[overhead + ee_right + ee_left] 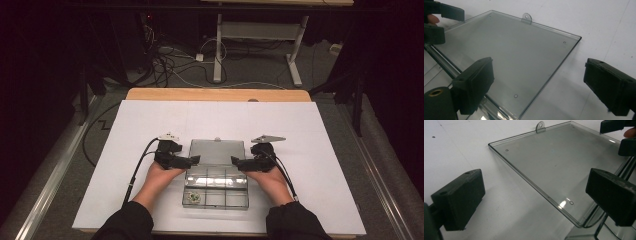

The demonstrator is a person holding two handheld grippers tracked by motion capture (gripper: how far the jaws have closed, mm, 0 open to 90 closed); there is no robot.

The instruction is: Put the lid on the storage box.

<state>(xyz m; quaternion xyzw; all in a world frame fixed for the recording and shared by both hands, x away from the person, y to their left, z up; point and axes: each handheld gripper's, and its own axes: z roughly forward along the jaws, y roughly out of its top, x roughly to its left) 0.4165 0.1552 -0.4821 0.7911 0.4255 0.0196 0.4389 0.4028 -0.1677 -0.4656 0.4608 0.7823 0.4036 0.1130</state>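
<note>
item: clear plastic compartment box, shallow, rectangular, divided into small cells; sits near the front middle of the white table sheet. its flat transparent hinged lid is swung fully back and lies on the sheet on the far side of the box, with a small hanging tab at its far edge. one front-left cell holds a small dark-and-pale object, too small to identify.

step in hand (judged): lid handling. both tools are set at the lid's two side edges, close to the hinge line, so the work looks like closing the opened box, or the end of opening it; which of the two cannot be told.

left gripper: black two-jaw hand-held tool, jaws spread wide. in the left gripper view the lid's left edge runs between the jaws, one jaw over the bare sheet, the other over the lid near the hinge; no pinch, contact not evident.

right gripper: same type, mirrored, jaws spread wide. in the right gripper view the lid's right edge passes between the jaws; nothing clamped.

next move calls for (judged): jaws brought together on the thin lid edge from both sides at once, evenly, then a matched lift about the hinge; an uneven grip could twist the lid or drag the light box.

background: wooden table edge, cables on floor.
</note>
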